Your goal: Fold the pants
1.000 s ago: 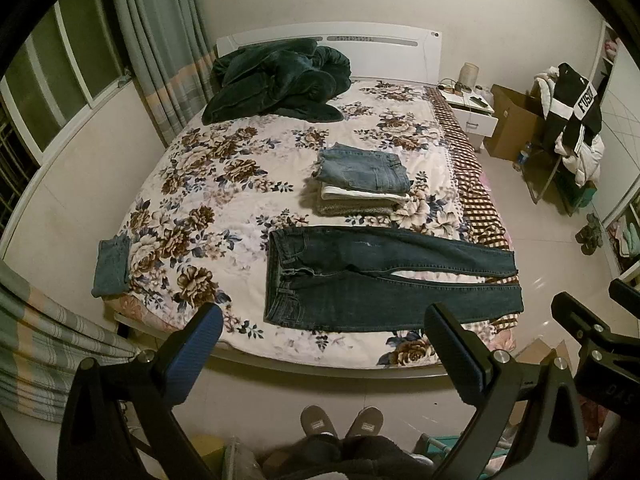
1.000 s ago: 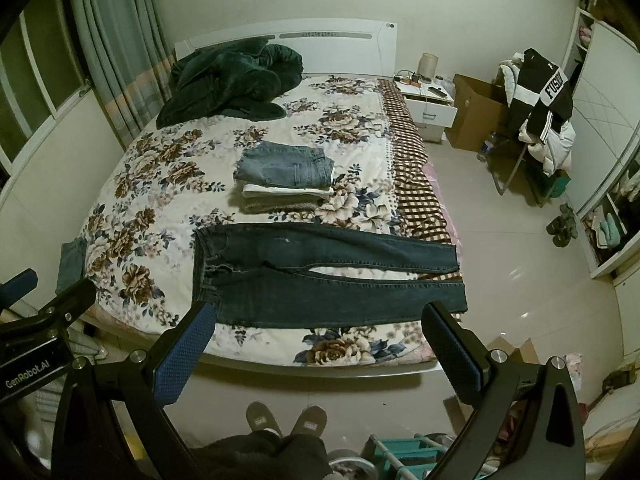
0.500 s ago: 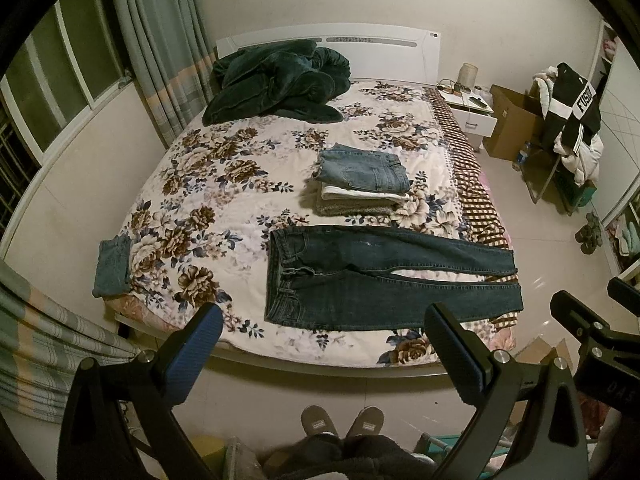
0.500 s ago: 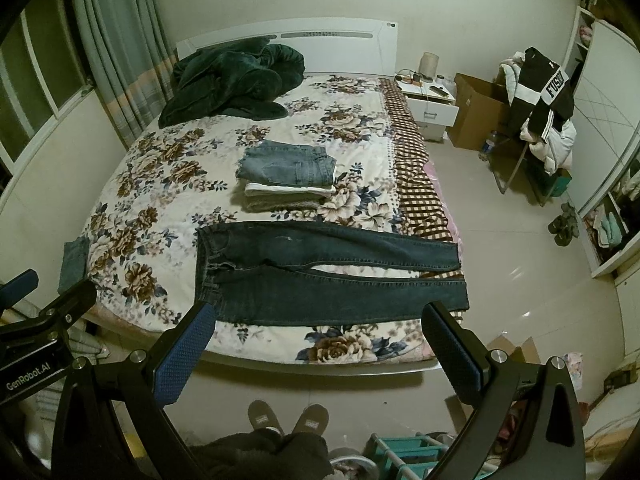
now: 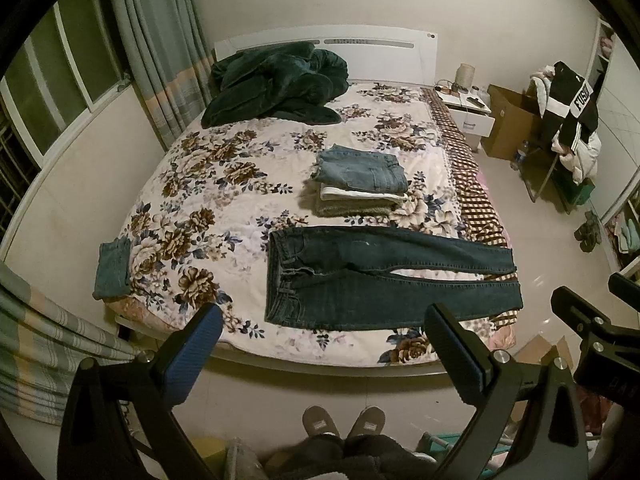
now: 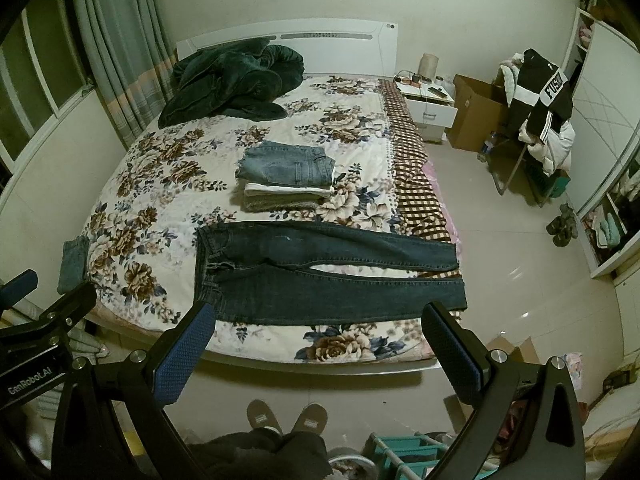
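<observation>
On the floral-quilted bed (image 5: 208,184), one pair of dark blue denim pants (image 5: 376,280) is lying flat near the foot edge — legs spread rightward. One folded stack (image 5: 360,184) is sitting behind. Left gripper (image 5: 320,344) and right gripper (image 6: 316,340) are both hovering, jaws released.

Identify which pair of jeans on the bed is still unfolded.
The dark blue jeans spread flat near the foot of the bed, legs pointing right. The light blue jeans lie folded atop a stack, and a small folded denim piece sits at the left edge.

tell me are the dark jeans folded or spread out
Spread out: the dark jeans lie flat across the bed, both legs full length, unfolded.
</observation>
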{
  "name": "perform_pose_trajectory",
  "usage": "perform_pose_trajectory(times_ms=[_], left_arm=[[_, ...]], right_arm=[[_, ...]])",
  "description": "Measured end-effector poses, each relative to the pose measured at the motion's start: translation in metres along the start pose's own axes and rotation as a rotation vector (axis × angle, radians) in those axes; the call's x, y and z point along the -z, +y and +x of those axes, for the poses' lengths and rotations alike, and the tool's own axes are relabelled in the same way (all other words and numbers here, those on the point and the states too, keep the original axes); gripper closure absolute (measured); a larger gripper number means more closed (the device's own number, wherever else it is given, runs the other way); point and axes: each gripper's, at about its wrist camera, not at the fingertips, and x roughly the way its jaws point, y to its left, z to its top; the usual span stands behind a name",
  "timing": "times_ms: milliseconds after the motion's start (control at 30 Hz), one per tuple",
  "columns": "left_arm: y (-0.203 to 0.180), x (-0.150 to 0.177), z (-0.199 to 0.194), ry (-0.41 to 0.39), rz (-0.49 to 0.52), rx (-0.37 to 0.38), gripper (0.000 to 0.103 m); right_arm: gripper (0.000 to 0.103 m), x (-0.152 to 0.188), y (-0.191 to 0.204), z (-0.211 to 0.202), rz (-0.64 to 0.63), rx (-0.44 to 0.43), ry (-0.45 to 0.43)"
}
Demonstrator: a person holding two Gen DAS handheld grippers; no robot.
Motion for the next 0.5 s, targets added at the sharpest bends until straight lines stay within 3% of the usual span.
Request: perform_pose_trajectory(times_ms=[500], left_arm=[[0.0004,0.0006,-0.0003,-0.001,0.002,0.002,0.0]], right_arm=[[0.0,0.0006,0.001,-0.0011,0.0,0.003,0.002]])
